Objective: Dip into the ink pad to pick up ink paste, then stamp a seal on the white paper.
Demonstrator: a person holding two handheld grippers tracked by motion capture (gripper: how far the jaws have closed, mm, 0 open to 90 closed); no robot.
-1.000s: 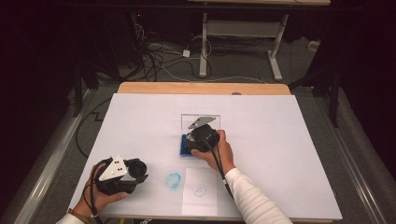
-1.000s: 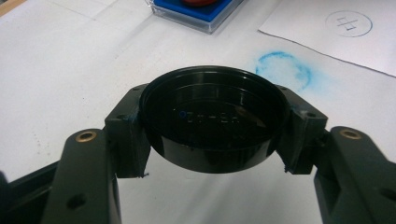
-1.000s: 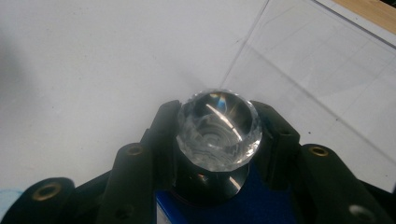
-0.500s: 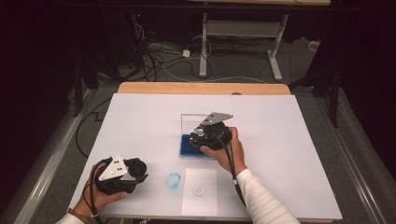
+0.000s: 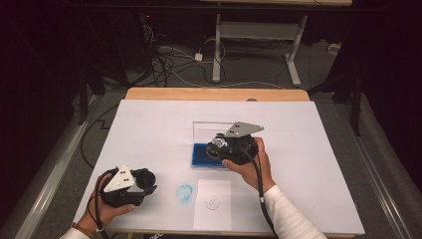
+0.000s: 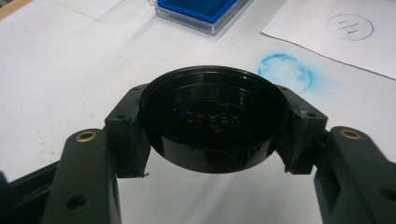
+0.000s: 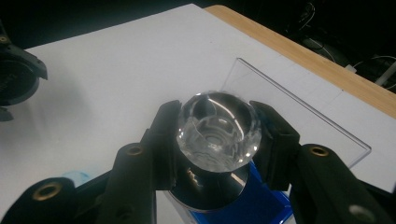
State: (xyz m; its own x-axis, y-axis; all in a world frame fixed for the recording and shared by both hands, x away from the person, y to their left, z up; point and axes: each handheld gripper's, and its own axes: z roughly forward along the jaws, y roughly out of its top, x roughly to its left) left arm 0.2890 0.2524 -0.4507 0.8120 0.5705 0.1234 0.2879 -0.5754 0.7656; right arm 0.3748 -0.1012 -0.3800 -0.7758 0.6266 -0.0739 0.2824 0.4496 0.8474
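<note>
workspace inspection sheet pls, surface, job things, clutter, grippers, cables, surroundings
surface: white sheet covering a wooden table; round blue ink smudge near the front edge.
job's things: clear-knobbed stamp held above the blue ink pad, whose clear lid stands open; black cap held at the left; paper with a round stamped mark lying flat at the front.
clutter: nothing seen.
grippers: left gripper shut on the cap; right gripper shut on the stamp's knob.
cables: one trails from each gripper along the forearm; a tangle lies on the floor behind the table.
surroundings: dark room, white desk frame at the back.
</note>
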